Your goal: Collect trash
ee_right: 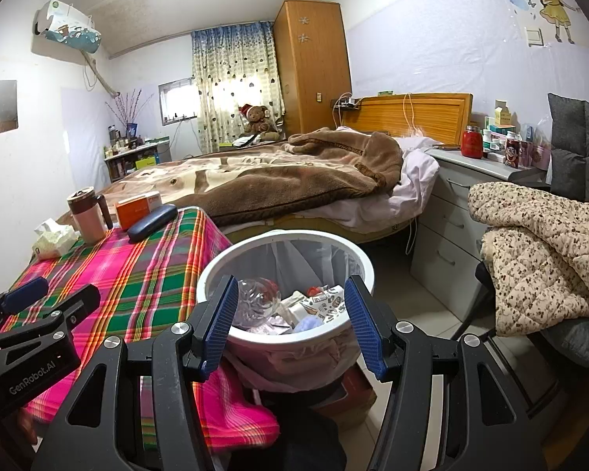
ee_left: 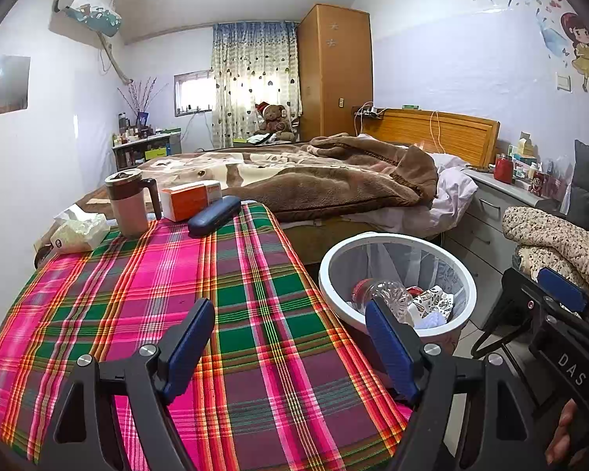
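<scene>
A white trash bin (ee_left: 335, 255) with a clear liner stands on the floor right of the plaid-covered table (ee_left: 176, 294). It holds a crushed clear plastic bottle (ee_left: 388, 294), printed paper and other scraps. In the right wrist view the bin (ee_right: 290, 237) is just ahead, with the bottle (ee_right: 255, 298) inside. My left gripper (ee_left: 294, 337) is open and empty, low over the table's near right edge. My right gripper (ee_right: 290, 314) is open and empty, just before the bin's near rim.
At the table's far end stand a mug (ee_left: 127, 204), an orange box (ee_left: 188, 198), a dark glasses case (ee_left: 214, 216) and a tissue pack (ee_left: 80, 231). A bed with a brown blanket (ee_left: 314, 180) lies behind. Drawers (ee_right: 451, 227) and a quilt-covered chair (ee_right: 538, 243) are at right.
</scene>
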